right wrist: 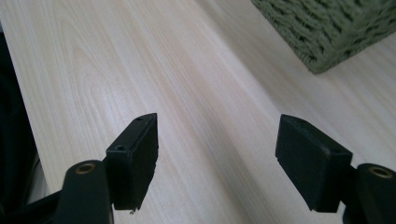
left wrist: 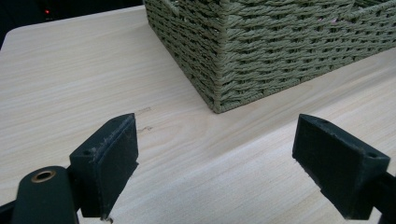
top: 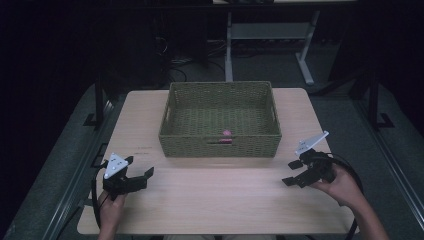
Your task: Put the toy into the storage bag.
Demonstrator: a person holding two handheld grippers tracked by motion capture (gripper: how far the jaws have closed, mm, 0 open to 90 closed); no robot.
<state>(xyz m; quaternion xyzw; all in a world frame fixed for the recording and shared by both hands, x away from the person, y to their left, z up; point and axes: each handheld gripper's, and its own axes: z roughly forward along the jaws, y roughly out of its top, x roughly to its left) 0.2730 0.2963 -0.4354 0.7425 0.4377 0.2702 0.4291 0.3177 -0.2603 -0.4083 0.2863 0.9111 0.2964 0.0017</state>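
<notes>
Now your left gripper (top: 139, 167) and right gripper (top: 291, 172) flank the woven basket's (top: 220, 145) near wall, fingers spread wide, holding nothing, above the tabletop (top: 215, 200).

Table (top: 220, 200) runs from the person's edge forward; basket (top: 220, 120) sits on its far half, centred side to side, far wall close to the table's far edge. A small object (top: 227, 133) lies in the basket against the near wall, just right of centre. Left gripper (top: 139, 167) is over the table's near-left area, before and left of the basket, apart from it. Right gripper (top: 292, 172) is over the near-right area, before and right of the basket's near-right corner. Bare tabletop lies between the two grippers
</notes>
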